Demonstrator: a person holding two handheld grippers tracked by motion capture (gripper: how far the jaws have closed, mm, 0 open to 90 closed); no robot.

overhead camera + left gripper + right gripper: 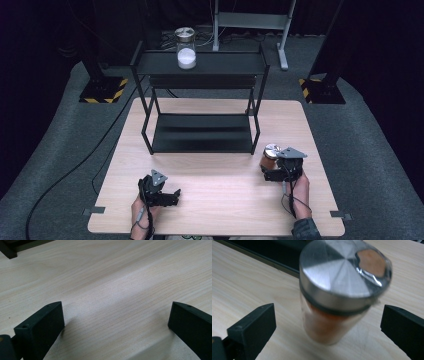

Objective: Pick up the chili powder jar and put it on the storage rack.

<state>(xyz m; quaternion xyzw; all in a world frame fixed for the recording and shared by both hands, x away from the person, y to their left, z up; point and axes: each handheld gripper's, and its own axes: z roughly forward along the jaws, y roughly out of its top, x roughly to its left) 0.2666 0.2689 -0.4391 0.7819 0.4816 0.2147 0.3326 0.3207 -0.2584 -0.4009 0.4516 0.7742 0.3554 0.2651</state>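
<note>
A glass jar of orange-brown powder with a silver lid (270, 156) (337, 302) stands on the wooden table (220, 200) at the right. My right gripper (278, 172) (328, 327) is open, its jaws set wide on either side of the jar without touching it. At the front left my left gripper (172, 195) (116, 322) is open too, low over bare wood with nothing between its jaws. A second glass jar holding white powder (186, 48) stands on the top shelf of a black metal rack (202, 85).
The black two-level rack takes up the back half of the table; its lower shelf (202, 132) is bare. Grey carpet (370, 165) surrounds the table, with a cable (75, 165) on the left and metal stand bases (102, 90) behind.
</note>
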